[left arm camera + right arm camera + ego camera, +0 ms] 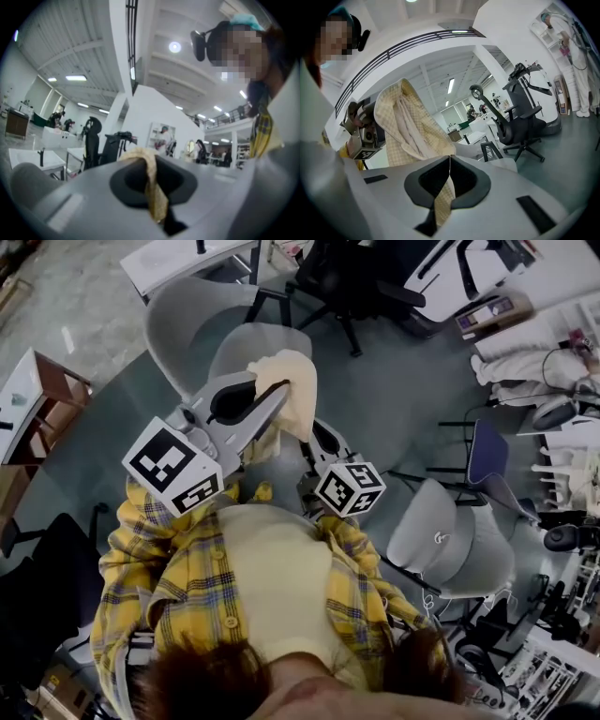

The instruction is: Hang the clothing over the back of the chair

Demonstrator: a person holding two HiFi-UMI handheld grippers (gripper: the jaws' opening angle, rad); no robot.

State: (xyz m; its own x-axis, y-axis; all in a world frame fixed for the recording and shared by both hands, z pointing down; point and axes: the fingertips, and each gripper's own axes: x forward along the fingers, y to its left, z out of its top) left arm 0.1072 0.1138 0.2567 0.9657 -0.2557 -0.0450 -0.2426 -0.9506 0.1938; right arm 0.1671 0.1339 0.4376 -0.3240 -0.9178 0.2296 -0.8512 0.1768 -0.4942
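A gray chair [183,315] stands just ahead. Your left gripper [140,160] and right gripper [449,157] both pinch the clothing [289,388], pale, checked and bunched.

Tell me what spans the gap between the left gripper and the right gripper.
The cream checked clothing spans it, one part pinched in the left gripper, another in the right gripper. The right gripper view shows it best.

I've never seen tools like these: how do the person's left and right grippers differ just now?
The left gripper reaches farther forward, toward the grey chair; the right gripper sits nearer the person's body. From above, the left gripper's long jaws show plainly, while the right gripper's are mostly hidden behind the clothing. Both are shut on that clothing.
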